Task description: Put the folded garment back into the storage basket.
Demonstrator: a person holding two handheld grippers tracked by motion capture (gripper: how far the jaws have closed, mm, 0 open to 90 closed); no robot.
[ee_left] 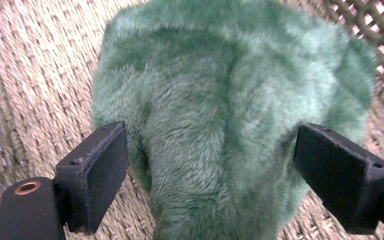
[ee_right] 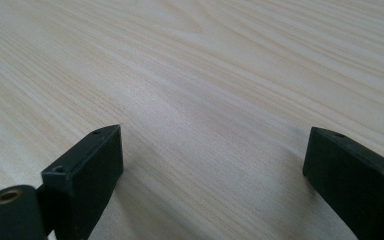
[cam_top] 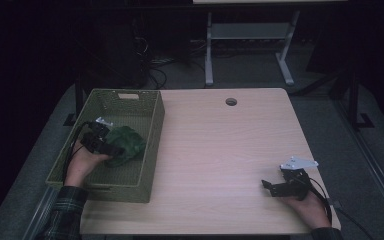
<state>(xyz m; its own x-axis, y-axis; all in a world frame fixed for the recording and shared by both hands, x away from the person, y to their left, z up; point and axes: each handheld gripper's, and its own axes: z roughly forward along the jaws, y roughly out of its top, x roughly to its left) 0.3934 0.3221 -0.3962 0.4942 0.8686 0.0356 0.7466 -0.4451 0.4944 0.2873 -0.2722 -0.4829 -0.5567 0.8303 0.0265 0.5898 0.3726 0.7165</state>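
Inside woven olive basket, released fluffy green plush toy between parted left gripper jaws; best lifted straight clear; right gripper gaped empty.

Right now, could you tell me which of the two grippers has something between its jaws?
The left gripper, inside the woven basket, has the green plush toy between its open jaws. The right gripper hangs over bare table.
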